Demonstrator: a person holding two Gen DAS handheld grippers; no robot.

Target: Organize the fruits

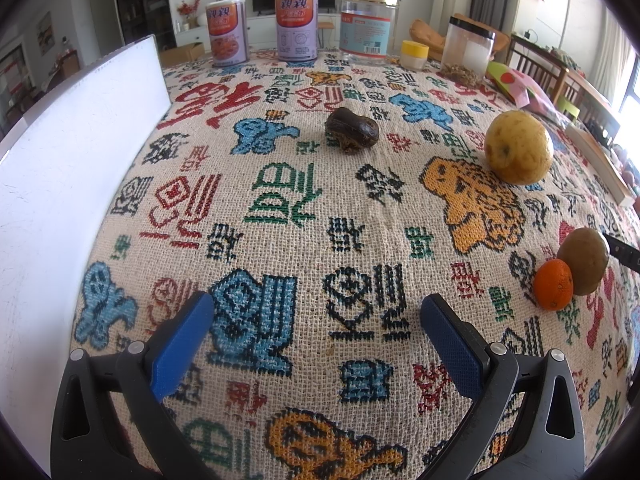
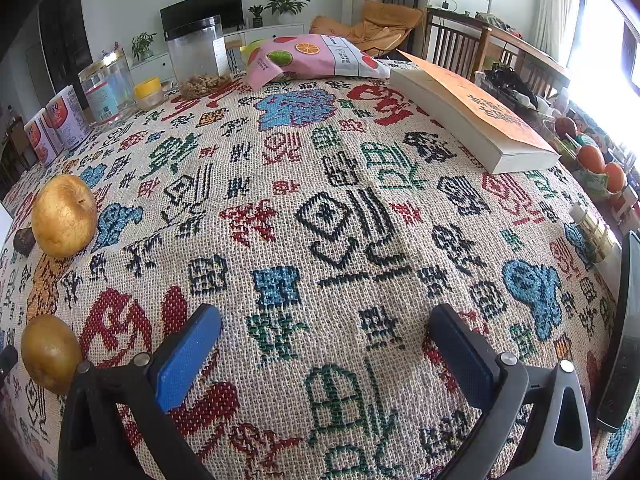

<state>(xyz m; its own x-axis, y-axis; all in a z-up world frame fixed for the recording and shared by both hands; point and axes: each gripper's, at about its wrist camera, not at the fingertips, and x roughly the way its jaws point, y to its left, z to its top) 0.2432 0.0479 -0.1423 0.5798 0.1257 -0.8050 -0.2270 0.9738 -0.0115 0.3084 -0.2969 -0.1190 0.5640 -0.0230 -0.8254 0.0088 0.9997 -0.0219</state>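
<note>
In the left wrist view a dark wrinkled fruit (image 1: 352,128) lies mid-table, a yellow pear (image 1: 518,147) to its right, and a brown kiwi (image 1: 583,261) touching a small orange (image 1: 553,285) at the right edge. My left gripper (image 1: 316,320) is open above bare cloth, well short of all of them. In the right wrist view the pear (image 2: 64,216) and kiwi (image 2: 50,354) sit at the far left, the dark fruit (image 2: 24,242) half hidden behind the pear. My right gripper (image 2: 324,332) is open, nothing between its fingers.
A white board (image 1: 68,184) stands along the left. Two cans (image 1: 226,32), a glass jar (image 1: 366,26), a small yellow-lidded jar (image 1: 415,54) and a plastic canister (image 1: 470,52) line the far edge. A snack bag (image 2: 312,58), a book (image 2: 472,120) and a dark flat object (image 2: 622,336) lie right.
</note>
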